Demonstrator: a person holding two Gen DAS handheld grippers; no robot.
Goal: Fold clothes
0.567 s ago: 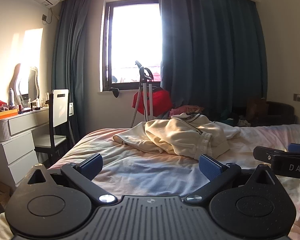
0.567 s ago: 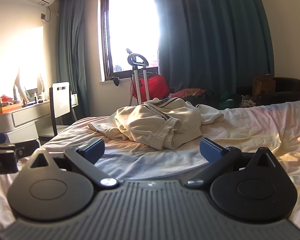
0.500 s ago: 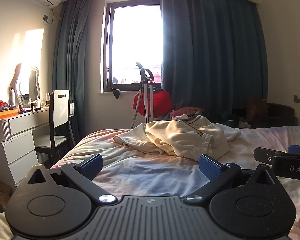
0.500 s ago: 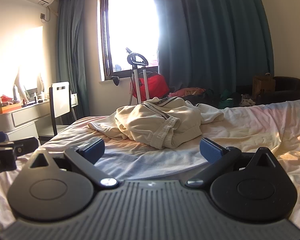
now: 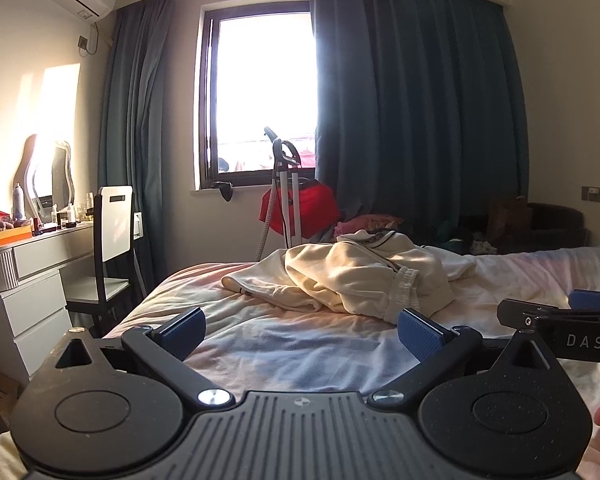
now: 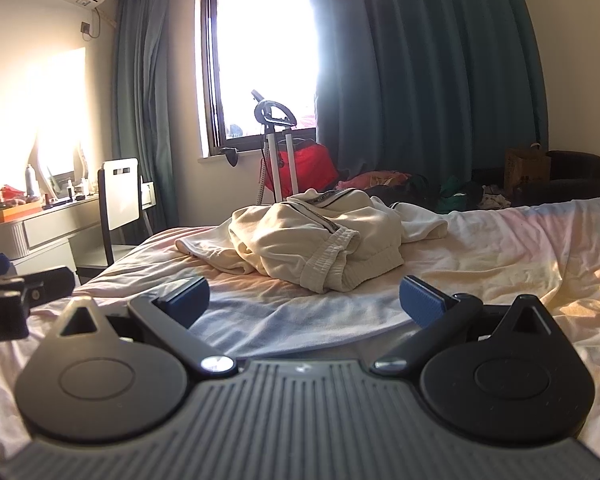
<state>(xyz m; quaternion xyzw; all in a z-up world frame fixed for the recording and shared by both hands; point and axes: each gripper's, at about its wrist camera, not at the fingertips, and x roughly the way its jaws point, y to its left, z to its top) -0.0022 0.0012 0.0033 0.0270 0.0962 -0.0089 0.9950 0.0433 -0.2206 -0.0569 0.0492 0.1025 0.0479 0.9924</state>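
Observation:
A crumpled cream garment (image 5: 352,276) (image 6: 312,240) with a dark striped trim lies in a heap on the bed (image 5: 300,344) (image 6: 500,248), toward its far side. My left gripper (image 5: 300,330) hovers low over the near part of the bed, open, with only sheet between its blue pads (image 5: 184,330). My right gripper (image 6: 304,300) is open too, short of the garment, nothing between its fingers. Each gripper shows in the other's view: the right one (image 5: 560,332) at the right edge, the left one (image 6: 12,292) at the left edge.
A white dresser (image 5: 24,280) with bottles and a mirror stands left of the bed, a white-backed chair (image 5: 108,248) beside it. Behind the bed are a stand with a red bag (image 5: 300,212), a window, dark curtains and a cluttered armchair (image 6: 560,180).
The views shift only slightly; both grippers stay open and the garment lies as before.

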